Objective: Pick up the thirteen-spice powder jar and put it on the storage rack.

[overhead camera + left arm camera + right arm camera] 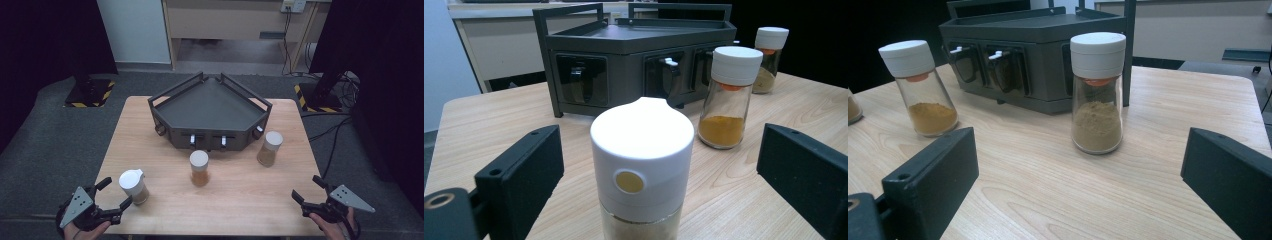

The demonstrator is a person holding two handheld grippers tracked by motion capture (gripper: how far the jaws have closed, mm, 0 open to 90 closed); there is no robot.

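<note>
Three glass spice jars with white lids stand on the wooden table [165, 210]. My left gripper [116, 192] is at the near left corner, open, and the left jar [133, 186] stands just ahead of its fingers. In the left gripper view this spouted jar [641, 145] sits between the wide jaws with a gap on each side. The middle jar [199, 167] holds orange-brown powder. My right gripper [306, 186] is open at the near right with nothing between its jaws. Beyond the right gripper [1082, 155], the right jar [1097, 95] of tan powder stands well ahead.
A dark grey corner-shaped rack [210, 107] with a railed top and small drawers along its front stands at the back middle of the table. The right jar [270, 148] is close to its front right corner. Cables run across the floor [335, 125] to the right.
</note>
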